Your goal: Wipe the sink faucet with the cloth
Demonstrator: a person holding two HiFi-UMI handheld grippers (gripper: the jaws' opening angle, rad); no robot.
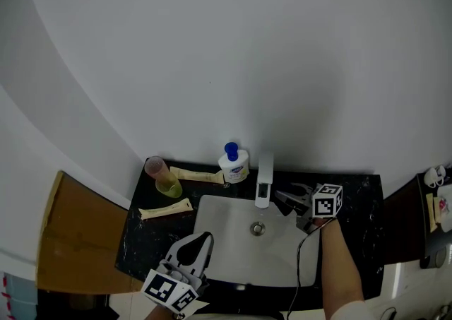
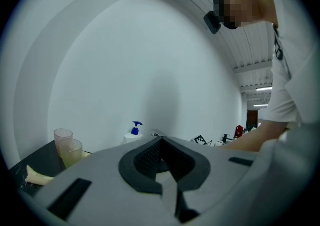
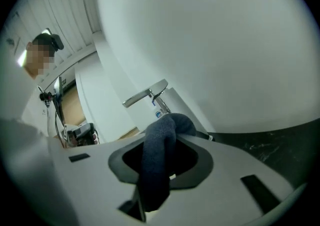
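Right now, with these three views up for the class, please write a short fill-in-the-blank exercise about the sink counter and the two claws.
1. The right claw clamps a dark ___.
2. The soap bottle has a ___ pump.
3. The left claw holds ___.
4. The faucet stands behind a ___ sink.
Missing words: cloth; blue; nothing; white.
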